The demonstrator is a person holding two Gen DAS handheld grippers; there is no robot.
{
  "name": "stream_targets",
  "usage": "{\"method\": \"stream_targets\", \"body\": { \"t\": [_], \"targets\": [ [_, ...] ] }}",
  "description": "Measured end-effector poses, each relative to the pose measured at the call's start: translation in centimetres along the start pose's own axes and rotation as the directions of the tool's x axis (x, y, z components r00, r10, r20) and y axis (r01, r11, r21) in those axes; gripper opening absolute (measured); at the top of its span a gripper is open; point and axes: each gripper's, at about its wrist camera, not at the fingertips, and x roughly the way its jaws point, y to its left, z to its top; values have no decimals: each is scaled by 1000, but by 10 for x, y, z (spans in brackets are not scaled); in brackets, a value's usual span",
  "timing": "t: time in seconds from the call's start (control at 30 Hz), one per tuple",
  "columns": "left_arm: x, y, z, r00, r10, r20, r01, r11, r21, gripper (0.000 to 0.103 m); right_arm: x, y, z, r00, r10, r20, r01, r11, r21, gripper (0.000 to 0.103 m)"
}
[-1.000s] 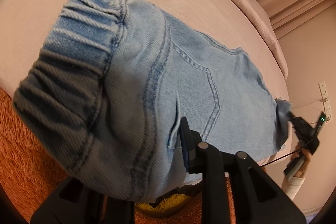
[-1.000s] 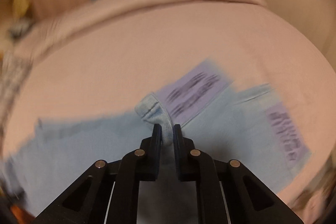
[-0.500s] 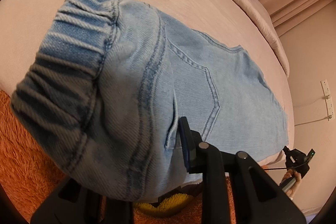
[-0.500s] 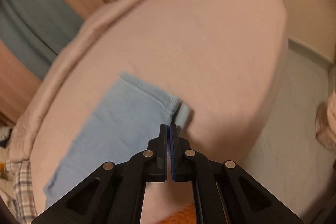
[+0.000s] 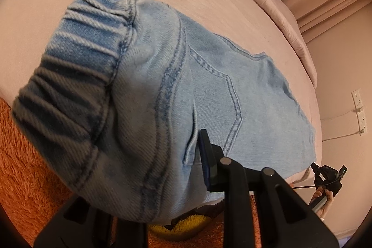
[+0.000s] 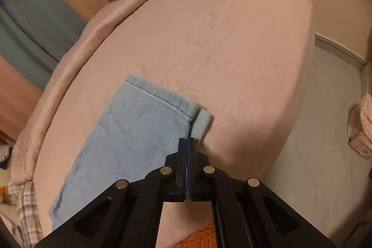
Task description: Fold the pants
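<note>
Over on the left, the left gripper (image 5: 183,169) pinches the light blue denim pants (image 5: 209,90) at the waist, anchoring them flat on the pink bed (image 6: 232,50), while the right gripper (image 6: 187,145) sits empty, jaws closed, by the hem.

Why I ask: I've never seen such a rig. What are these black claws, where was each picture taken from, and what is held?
There is no robot here. A person holds a two-finger claw in each hand, and a fisheye camera on each one looks forward along its fingers. So one picture is from the left wrist and the other from the right wrist.

Light blue denim pants lie on a pink bed. The left claw is closed on the cloth near the elastic waist, and one of its fingers is hidden under the denim. The right claw is shut and empty, next to the leg's hem.
</note>
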Motion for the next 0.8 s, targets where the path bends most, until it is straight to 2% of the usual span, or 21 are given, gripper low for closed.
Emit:
{"method": "stream_targets", "body": {
  "t": [0.27,0.43,0.57,0.8],
  "targets": [
    [-2,3,0,1000,-9,2,9,1000,-10,24,-4,8,3,1000,31,7,-31,999,-16,1],
    [-3,5,0,1000,-19,2,19,999,-26,23,-3,18,3,1000,19,-1,-19,999,-50,1],
    [-8,2,-2,1000,-2,0,2,1000,-11,22,0,21,2,999,34,-18,-35,998,-61,1],
    [-8,-2,-4,1000,18,-16,-18,1000,6,23,9,26,2,999,15,-42,-18,996,-84,1]
  ]
}}
